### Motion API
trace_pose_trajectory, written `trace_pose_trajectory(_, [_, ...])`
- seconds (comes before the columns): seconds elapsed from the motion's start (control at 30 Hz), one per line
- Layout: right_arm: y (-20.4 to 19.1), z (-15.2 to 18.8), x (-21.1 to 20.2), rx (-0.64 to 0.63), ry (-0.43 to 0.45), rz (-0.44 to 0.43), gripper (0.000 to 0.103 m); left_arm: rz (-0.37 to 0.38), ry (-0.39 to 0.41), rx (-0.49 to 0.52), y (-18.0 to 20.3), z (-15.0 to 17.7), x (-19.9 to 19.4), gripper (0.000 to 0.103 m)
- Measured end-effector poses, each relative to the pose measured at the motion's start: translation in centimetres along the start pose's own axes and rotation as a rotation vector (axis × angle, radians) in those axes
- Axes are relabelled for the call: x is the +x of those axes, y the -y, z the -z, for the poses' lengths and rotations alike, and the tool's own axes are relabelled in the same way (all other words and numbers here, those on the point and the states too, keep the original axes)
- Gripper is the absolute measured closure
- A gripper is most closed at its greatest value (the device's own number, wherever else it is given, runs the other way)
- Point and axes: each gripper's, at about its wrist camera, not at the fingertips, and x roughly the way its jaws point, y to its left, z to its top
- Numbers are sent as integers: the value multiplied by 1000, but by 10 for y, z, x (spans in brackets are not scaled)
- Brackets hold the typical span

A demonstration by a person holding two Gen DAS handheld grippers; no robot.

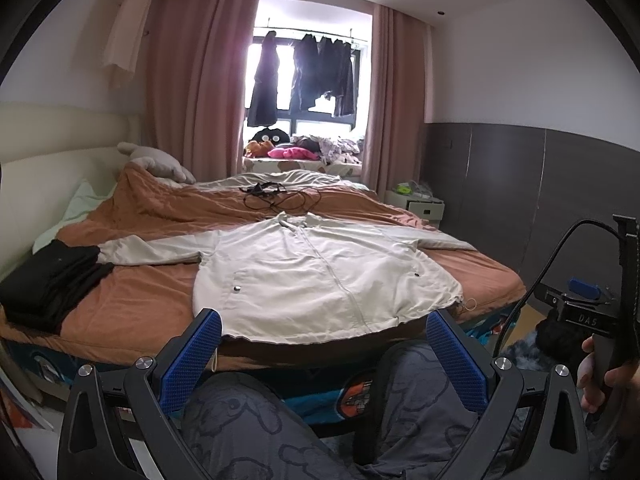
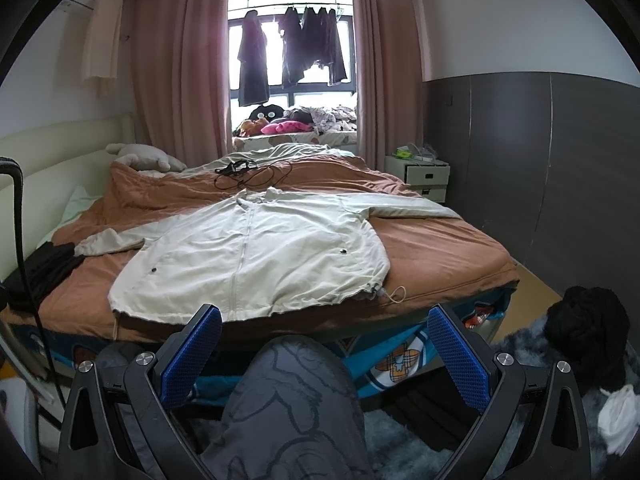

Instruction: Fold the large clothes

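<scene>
I hold my left gripper (image 1: 322, 330) low in front of the bed, its blue-padded fingers (image 1: 192, 356) spread wide apart with nothing between them but my knees in grey patterned trousers (image 1: 260, 432). My right gripper (image 2: 324, 330) sits the same way, fingers parted and empty, above one knee. The cream zip-up jacket (image 1: 320, 276) lies flat and face up on the rust-brown bedspread (image 1: 140, 304), zipper closed, collar pointing toward the window and hem along the near edge of the bed, just beyond my fingertips. Both sleeves are spread outward: one reaches to the left toward a stack of folded black clothes (image 1: 48, 280) at the left edge of the bed and touches or nearly touches it, the other stretches to the right across the bedspread. A hem drawstring (image 2: 394, 294) trails loose on the cover beside the jacket's right corner. Past the collar, a tangle of black cable (image 1: 276, 196) rests on the bedspread. In the left wrist view my right hand (image 1: 600, 376) shows at the far right, wrapped around the handle of the other gripper. On the floor to the right of the bed, a black bundle (image 2: 584, 320) sits on a shaggy grey rug (image 2: 516, 360). Dark garments (image 2: 292, 48) hang in the window between pink curtains (image 2: 180, 60).
</scene>
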Motion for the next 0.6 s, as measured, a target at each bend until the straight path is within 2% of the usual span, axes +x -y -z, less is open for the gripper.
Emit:
trace_pose_trajectory(0.33, [-4, 3, 4, -8, -9, 6, 0, -11, -7, -7, -3, -1, 4, 0])
trace_pose_trajectory(0.6, [-23, -8, 25, -39, -37, -4, 0, -21, -22, -24, -16, -3, 16, 0])
